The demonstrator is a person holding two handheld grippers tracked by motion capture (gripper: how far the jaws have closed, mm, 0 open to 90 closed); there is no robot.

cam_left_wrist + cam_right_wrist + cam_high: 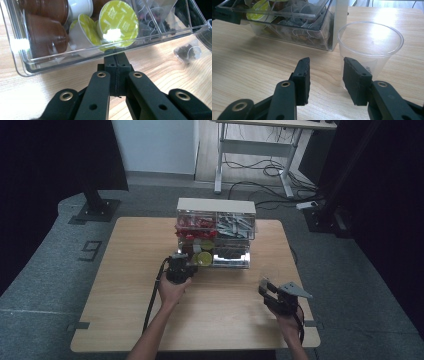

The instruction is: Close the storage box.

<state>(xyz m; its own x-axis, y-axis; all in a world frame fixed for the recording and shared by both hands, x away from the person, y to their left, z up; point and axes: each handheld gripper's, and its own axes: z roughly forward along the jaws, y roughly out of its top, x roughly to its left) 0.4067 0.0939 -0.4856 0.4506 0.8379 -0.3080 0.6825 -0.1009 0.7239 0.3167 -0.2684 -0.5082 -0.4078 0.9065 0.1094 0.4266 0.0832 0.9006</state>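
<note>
Desk (125, 320): pale wood grain is seen under both sets of jaws; everything is carried on it, with the work kept toward the far half.
Organizer (216, 207): a clear box with a pale lid is stood beyond the left jaws, divided into compartments; red items are stored upper left, grey packets upper right.
Drawer (32, 62): a clear tray is seen drawn out at the bottom of the organizer, its front lip directly ahead of the left jaw tips, judged to be pulled open so its contents can be reached.
Left gripper (116, 56): the jaws are pressed together, tips at the drawer's front wall; whether the lip is pinched or merely touched cannot be told.
Right gripper (325, 72): the jaws are spread with nothing between them, held low over the desk, apparently readied for the cup.
Cup (369, 42): a clear plastic cup is stood upright and empty, just ahead and to the right of the right jaws, beside the organizer's corner; likely placed to receive something.
Capsules (118, 23): lime-lidded, white and brown pods are heaped in the drawer just beyond the left jaw tips.
Tea bags (299, 15): clear pyramid bags are held in the neighbouring compartment.
Loose bag (187, 52): one pyramid bag is lying on the desk, right of the left jaws.
</note>
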